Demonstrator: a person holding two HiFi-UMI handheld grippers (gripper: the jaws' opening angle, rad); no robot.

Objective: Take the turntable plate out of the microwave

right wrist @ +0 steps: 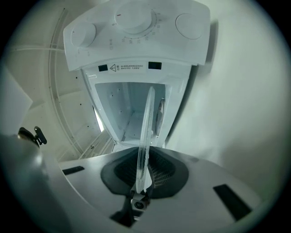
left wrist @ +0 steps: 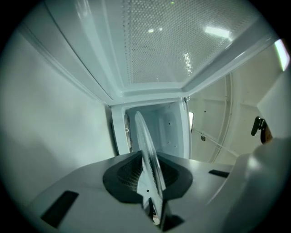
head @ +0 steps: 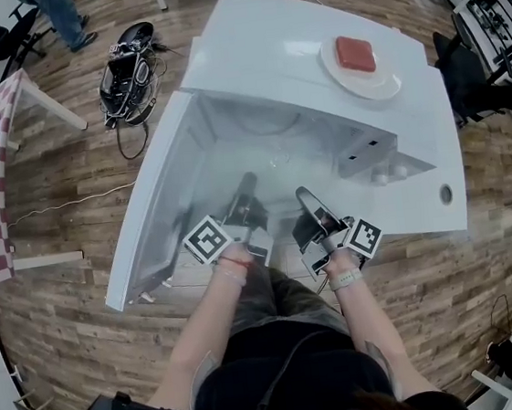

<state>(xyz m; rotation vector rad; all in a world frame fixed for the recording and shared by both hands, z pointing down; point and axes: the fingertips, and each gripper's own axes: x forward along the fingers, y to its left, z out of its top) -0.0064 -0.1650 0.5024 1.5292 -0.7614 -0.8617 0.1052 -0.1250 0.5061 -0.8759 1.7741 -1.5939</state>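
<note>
Glass turntable plate, seen edge-on, sits at the open mouth of the microwave, in front of the cavity and beside the swung-out door. Left gripper and right gripper each have their jaws drawn narrow on the plate's rim, with pads pressing the glass from both faces. Progress, as judged: the plate appears to be off the cavity floor and largely out of the microwave. What is left is to bring it fully clear and set it down. Contents: the cavity shows nothing else that can be made out. On top of the microwave a white dish carries a red block — no part of the task.
</note>
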